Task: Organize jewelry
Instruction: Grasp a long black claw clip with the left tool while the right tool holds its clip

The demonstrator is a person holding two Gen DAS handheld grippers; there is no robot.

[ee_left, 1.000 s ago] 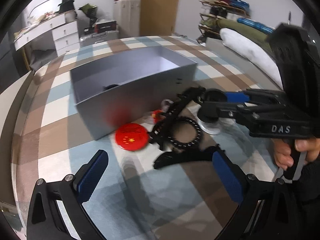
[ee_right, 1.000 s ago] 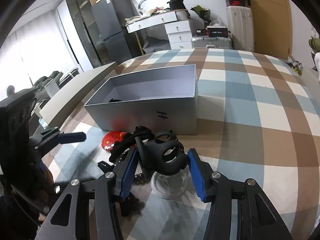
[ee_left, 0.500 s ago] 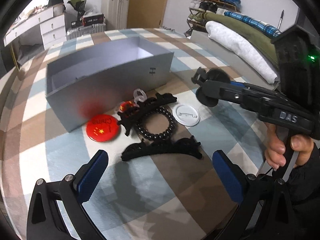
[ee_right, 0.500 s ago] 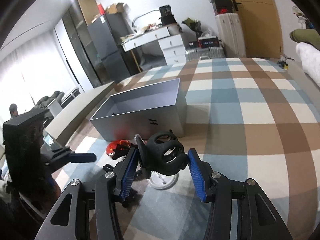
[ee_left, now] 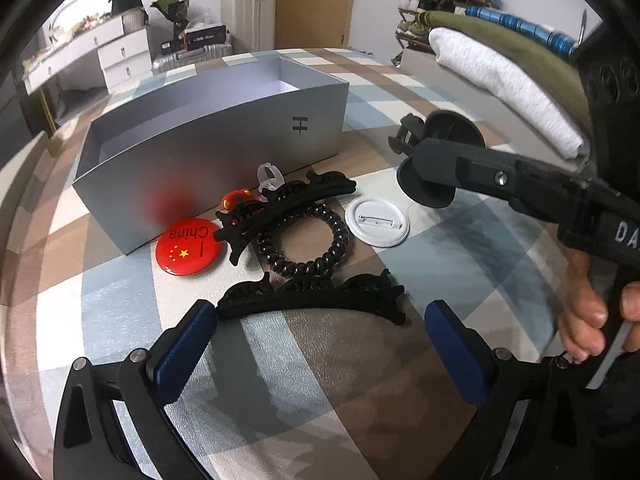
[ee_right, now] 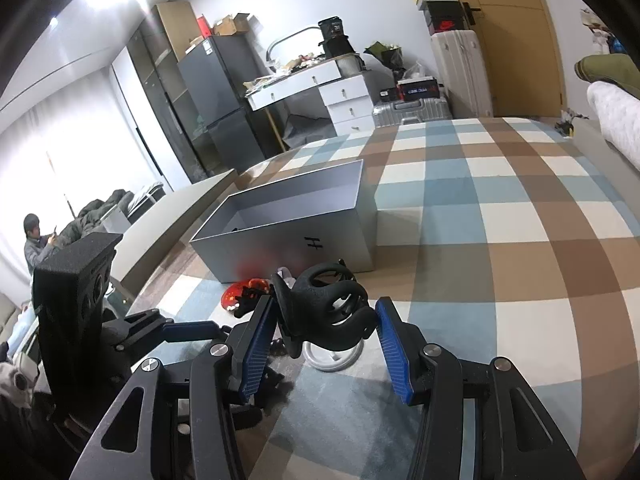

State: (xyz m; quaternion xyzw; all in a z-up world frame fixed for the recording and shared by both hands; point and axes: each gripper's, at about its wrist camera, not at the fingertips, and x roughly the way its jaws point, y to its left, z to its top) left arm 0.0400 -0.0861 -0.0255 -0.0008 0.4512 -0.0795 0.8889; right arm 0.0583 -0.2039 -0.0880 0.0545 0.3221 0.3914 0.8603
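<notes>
A black claw hair clip (ee_right: 328,312) is held clamped between the blue pads of the right gripper (ee_right: 326,330), the jaws at roughly half their spread; a second ago the clip sat low over the white badge back (ee_left: 377,221), and it is now carried clear above the plaid cloth (ee_left: 120,308), so the pick is judged complete and only the transfer remains. The grey box (ee_left: 224,140) stands open-topped just beyond the pile, its near wall facing both grippers; a small dark item is glimpsed inside, possibly an earlier piece, though too little shows to tell. The left gripper (ee_left: 320,340) has been brought nearer to the long black hair clip (ee_left: 312,300), which now lies between its wide-open fingers, the left pad just beside the clip's end; nothing is gripped. Left on the cloth are the coiled hair tie (ee_left: 306,240), a second long clip (ee_left: 280,208), the red China badge (ee_left: 186,250), a small red piece and a clear ring by the box wall. Open room lies right of the box and above its rim; the wall's top edge must be cleared by the carried clip.
</notes>
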